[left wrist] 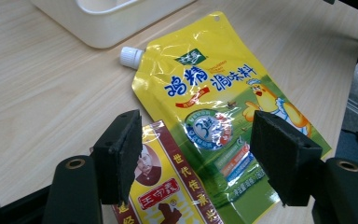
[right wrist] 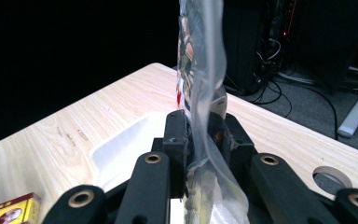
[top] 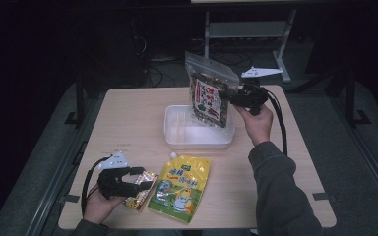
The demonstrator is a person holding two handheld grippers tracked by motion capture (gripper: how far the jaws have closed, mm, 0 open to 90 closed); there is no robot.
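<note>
My right gripper (top: 231,97) is shut on the edge of a clear zip bag of dark seaweed snack (top: 209,96), which hangs upright over the white plastic tray (top: 199,144) in mid-table. In the right gripper view the bag (right wrist: 200,70) rises between the closed jaws of the gripper (right wrist: 200,135). A yellow spouted pouch (top: 181,187) lies flat near the front edge, with a small red-and-yellow packet (top: 142,194) at its left. My left gripper (left wrist: 198,158) is open just above that packet (left wrist: 168,186) and the pouch (left wrist: 223,88), touching neither.
The light wooden table (top: 128,123) has a round hole (right wrist: 332,177) near its right edge. Beyond its far edge the floor is dark, with cables and the white legs of another desk (top: 280,59). The tray (left wrist: 102,28) holds nothing that I can see.
</note>
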